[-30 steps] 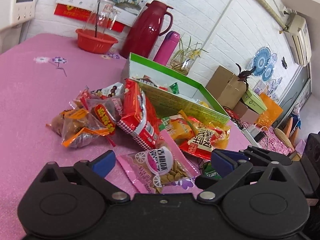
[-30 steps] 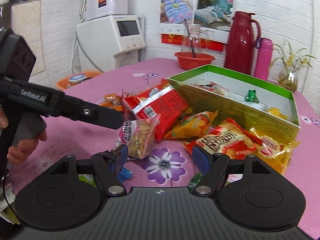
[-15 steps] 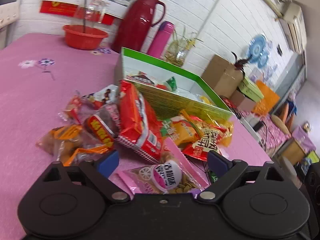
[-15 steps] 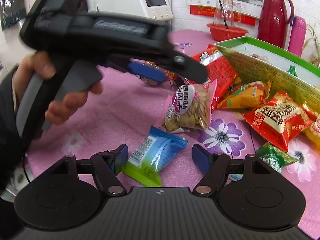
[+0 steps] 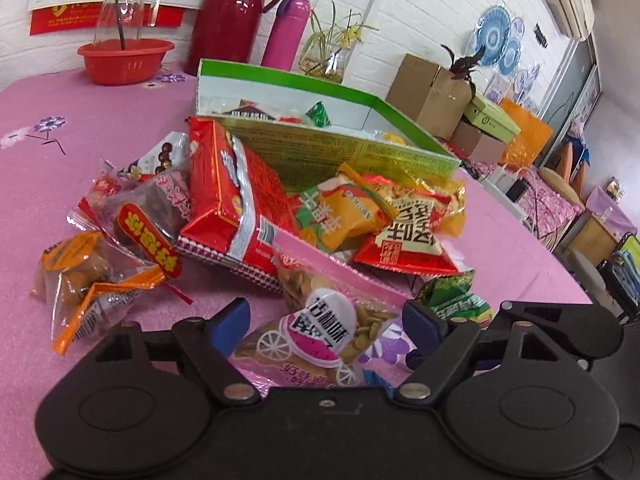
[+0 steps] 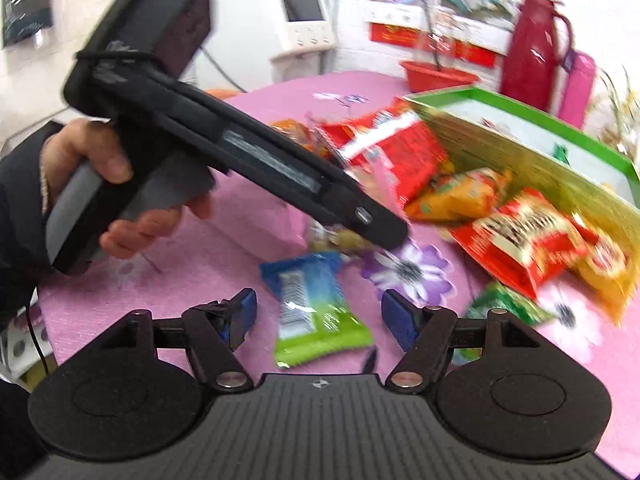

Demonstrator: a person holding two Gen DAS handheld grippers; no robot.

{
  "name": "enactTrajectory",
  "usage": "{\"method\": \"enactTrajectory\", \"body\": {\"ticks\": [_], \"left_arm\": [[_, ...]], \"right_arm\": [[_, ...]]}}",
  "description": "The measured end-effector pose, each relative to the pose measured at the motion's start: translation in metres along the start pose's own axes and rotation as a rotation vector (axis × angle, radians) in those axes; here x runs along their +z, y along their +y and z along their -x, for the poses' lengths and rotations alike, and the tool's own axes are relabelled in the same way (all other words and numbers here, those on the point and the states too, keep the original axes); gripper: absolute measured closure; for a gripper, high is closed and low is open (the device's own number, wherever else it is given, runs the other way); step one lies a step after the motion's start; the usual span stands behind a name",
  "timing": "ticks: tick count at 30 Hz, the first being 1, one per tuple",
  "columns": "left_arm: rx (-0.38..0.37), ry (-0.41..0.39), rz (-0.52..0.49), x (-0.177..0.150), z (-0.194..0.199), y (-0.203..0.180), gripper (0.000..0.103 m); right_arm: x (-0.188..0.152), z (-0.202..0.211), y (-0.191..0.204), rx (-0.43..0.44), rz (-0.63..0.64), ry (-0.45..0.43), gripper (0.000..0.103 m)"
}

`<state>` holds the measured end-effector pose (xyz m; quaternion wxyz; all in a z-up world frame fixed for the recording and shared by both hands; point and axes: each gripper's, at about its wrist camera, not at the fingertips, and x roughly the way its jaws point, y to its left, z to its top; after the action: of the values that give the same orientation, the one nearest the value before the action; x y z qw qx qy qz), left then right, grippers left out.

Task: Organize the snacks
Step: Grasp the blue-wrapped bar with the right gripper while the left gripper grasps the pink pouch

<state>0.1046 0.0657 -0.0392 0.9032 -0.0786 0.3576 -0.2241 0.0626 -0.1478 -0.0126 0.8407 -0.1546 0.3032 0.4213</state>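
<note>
A pink see-through packet of seeds [image 5: 320, 328] lies on the pink tablecloth, between the blue pads of my left gripper [image 5: 324, 324]. Its jaws are closing and the pads stand just clear of the packet's edges. My right gripper [image 6: 320, 318] is open, with a blue-and-green packet [image 6: 316, 304] lying flat between its fingers and untouched. An open green box [image 5: 320, 148] behind the snack pile holds a few snacks. A big red packet [image 5: 236, 196] leans against its front wall. In the right wrist view a hand [image 6: 120, 184] holds the left tool over the seed packet.
Yellow and red packets [image 5: 404, 228] and orange-wrapped sweets [image 5: 92, 276] lie around the seed packet. A small green packet [image 6: 504, 304] sits right of my right gripper. A red thermos [image 5: 236, 12], pink flask [image 5: 288, 32], red basin [image 5: 124, 60] and plant vase [image 5: 328, 60] stand at the back.
My left gripper has moved forward and down over the seed packet, and its jaws have narrowed around it. My right gripper has shifted left, bringing the blue-and-green packet between its fingers.
</note>
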Motion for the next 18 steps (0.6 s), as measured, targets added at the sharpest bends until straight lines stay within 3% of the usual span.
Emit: {"method": "enactTrajectory", "body": {"ticks": [1,2,3,4,8,12,18], "left_arm": [[0.007,-0.008,-0.011,-0.001,0.000,-0.001,0.036],[0.013,-0.009,-0.022,-0.002,0.000,-0.002,0.038],[0.022,-0.012,-0.027,-0.002,0.000,-0.003,0.039],[0.030,-0.013,-0.033,-0.003,0.000,-0.004,0.042],[0.065,-0.015,-0.066,-0.004,-0.001,-0.009,0.064],[0.058,-0.023,-0.030,-0.004,0.000,-0.008,0.072],[0.011,-0.075,0.022,0.007,0.014,-0.009,0.074]], "right_arm": [[0.001,-0.002,0.002,-0.003,0.024,0.003,0.000],[0.000,-0.002,0.002,0.006,0.035,-0.012,0.025],[-0.001,0.000,0.002,0.020,0.039,-0.015,0.041],[-0.001,0.002,-0.001,0.028,0.031,-0.014,0.044],[0.000,0.008,-0.013,-0.018,-0.004,-0.006,0.049],[-0.001,0.018,-0.028,-0.058,-0.078,-0.004,0.050],[0.008,0.037,-0.045,-0.100,-0.112,-0.082,0.051]]}}
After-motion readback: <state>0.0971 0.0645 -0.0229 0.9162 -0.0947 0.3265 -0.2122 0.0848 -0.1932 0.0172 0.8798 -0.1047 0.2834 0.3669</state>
